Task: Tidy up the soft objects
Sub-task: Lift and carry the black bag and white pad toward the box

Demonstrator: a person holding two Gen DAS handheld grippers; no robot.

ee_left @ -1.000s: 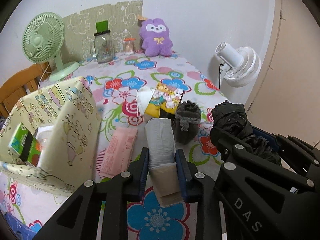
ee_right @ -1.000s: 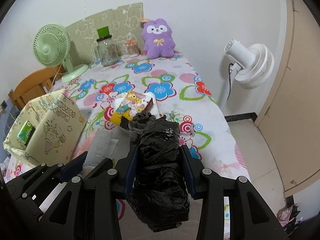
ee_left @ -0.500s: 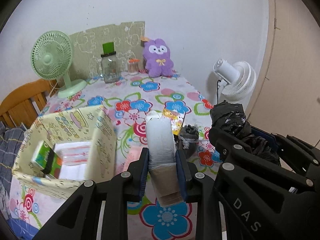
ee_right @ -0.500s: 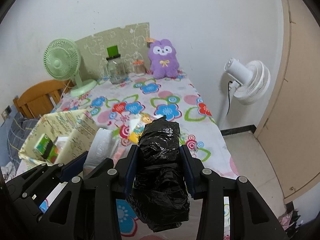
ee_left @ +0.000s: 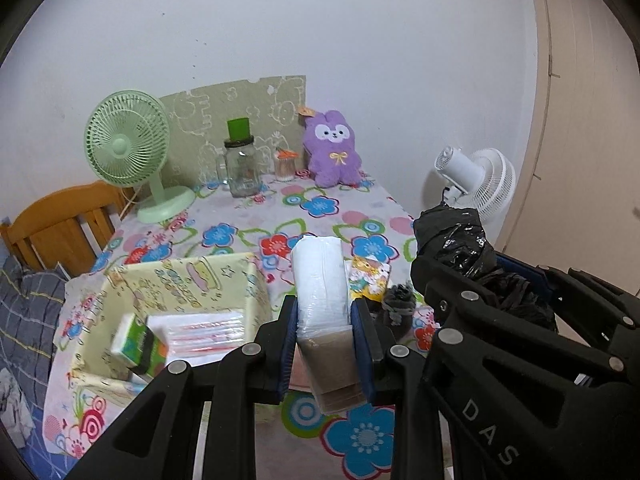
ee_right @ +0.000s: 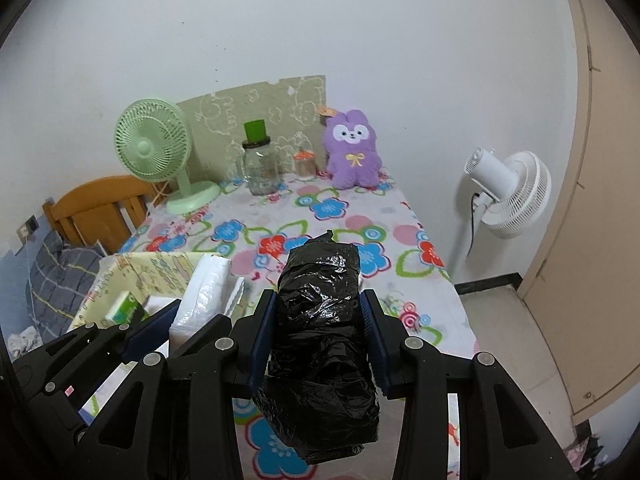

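The left gripper is clamping a white tissue pack between its blue pads, holding it in the air above the near edge of the table, whose cloth is printed with bright flowers. Beside it, toward the right edge, the right gripper is squeezing a roll of black plastic bags, which is likewise hanging clear of the cloth.

A pale yellow printed box is sitting open at the near left corner, holding a green carton and a flat clear-wrapped pack. Just behind the held tissue pack, a yellow cartoon packet and a dark grey drawstring pouch are lying on the cloth near the right edge.

Along the far edge a green desk fan, a glass jar with a green cup on its lid, a small orange-capped holder and a purple plush rabbit are standing in a row. A white fan is standing on the floor past the right edge.
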